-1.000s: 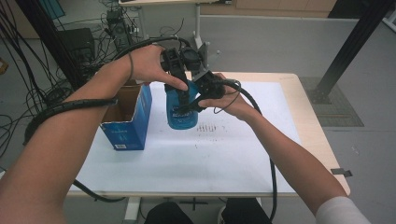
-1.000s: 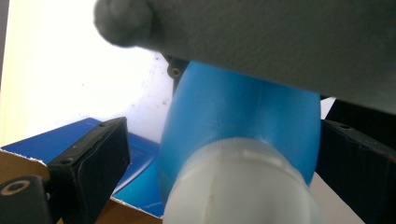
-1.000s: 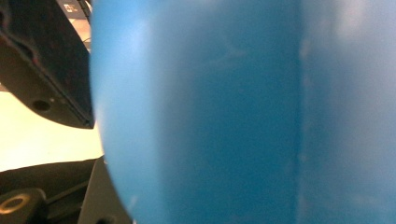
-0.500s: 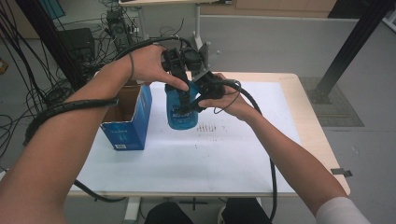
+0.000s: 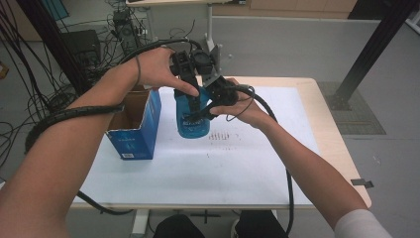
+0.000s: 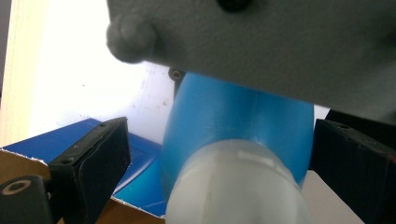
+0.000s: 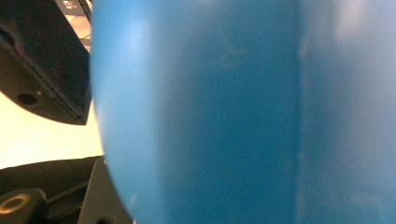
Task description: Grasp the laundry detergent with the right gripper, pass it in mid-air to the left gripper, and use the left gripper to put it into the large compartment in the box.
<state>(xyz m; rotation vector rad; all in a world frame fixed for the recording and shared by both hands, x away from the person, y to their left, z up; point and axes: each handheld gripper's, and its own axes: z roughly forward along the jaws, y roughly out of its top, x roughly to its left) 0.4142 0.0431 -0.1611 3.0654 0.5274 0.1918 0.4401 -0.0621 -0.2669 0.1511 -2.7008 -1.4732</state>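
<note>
High view. Blue bottle [image 5: 192, 116]: upright near the middle of the white-topped table [image 5: 163, 168], its base at or just above the mat (contact cannot be told). Left gripper [image 5: 190, 74]: held by the left hand [image 5: 153, 67], coming down on the bottle's top from 12 o'clock. Right gripper [image 5: 205, 106]: held by the right hand [image 5: 242, 104], meeting the bottle's side from 3 o'clock. Blue cardboard box [image 5: 133, 126]: open-topped, standing just beside the bottle at its 9 o'clock, apart from it. Cable [image 5: 74, 114]: trails along the left forearm.

Left gripper view. Blue bottle [image 6: 233, 116]: seen from above, blue shoulder widening away from a whitish neck [image 6: 233, 186] at 6 o'clock. Black jaws stand at 8 and 4 o'clock, each clear of the bottle's sides, so this gripper is spread and grasps nothing. A grey plate [image 6: 261, 42] (part of the other gripper, by its look) crosses the top from 10 to 2 o'clock. Blue cardboard box [image 6: 93, 140]: rim and flap behind the 8 o'clock jaw.

Right gripper view. Blue bottle [image 7: 243, 112]: blurred blue wall, very close, from centre to 3 o'clock. One black jaw shows at 10 o'clock, its edge against the bottle; the other is hidden, so whether this gripper clenches the bottle I cannot tell.
</note>
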